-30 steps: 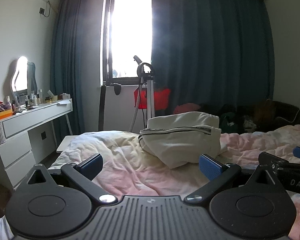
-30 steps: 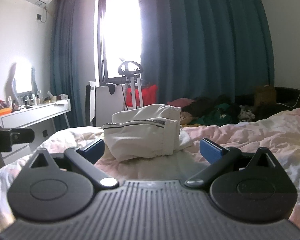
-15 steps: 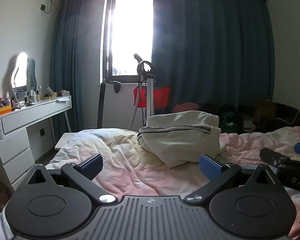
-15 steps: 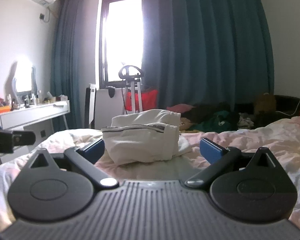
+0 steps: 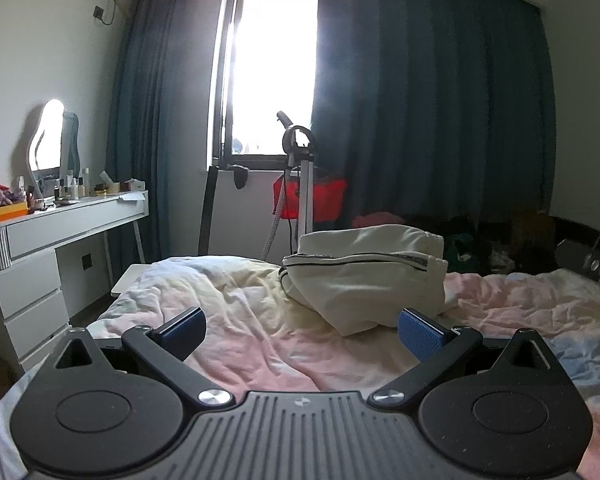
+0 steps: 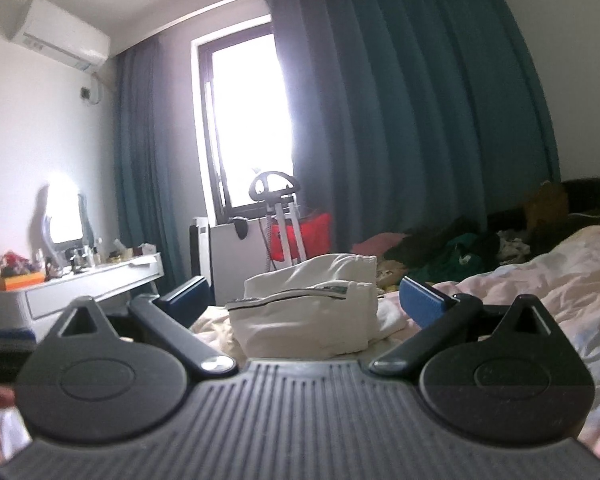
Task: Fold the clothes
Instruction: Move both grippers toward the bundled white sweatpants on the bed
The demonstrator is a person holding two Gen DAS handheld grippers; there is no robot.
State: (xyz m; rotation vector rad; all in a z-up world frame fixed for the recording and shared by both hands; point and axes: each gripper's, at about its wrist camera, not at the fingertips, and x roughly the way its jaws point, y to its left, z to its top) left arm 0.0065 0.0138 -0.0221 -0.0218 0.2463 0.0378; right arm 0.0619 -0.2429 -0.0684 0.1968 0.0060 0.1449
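A folded cream-white garment [image 5: 364,276] with a dark piping line lies in a stack on the bed [image 5: 252,328], which has a rumpled pink and pale yellow cover. In the right wrist view the same garment [image 6: 308,312] sits straight ahead. My left gripper [image 5: 300,332] is open, held above the bedcover short of the garment, with nothing between its blue pads [image 5: 420,338]. My right gripper [image 6: 304,298] is open too, level with the garment and short of it, holding nothing.
A white dressing table [image 5: 60,232] with a lit mirror and bottles stands at the left. A garment steamer stand [image 5: 300,184] and a red bag [image 5: 320,200] are by the window. Dark clothes [image 6: 452,248] are piled at the bed's far right.
The right gripper has tilted upward and drawn away, leaving the left wrist view. The left gripper has barely shifted. Both stay open and the garment has not moved.
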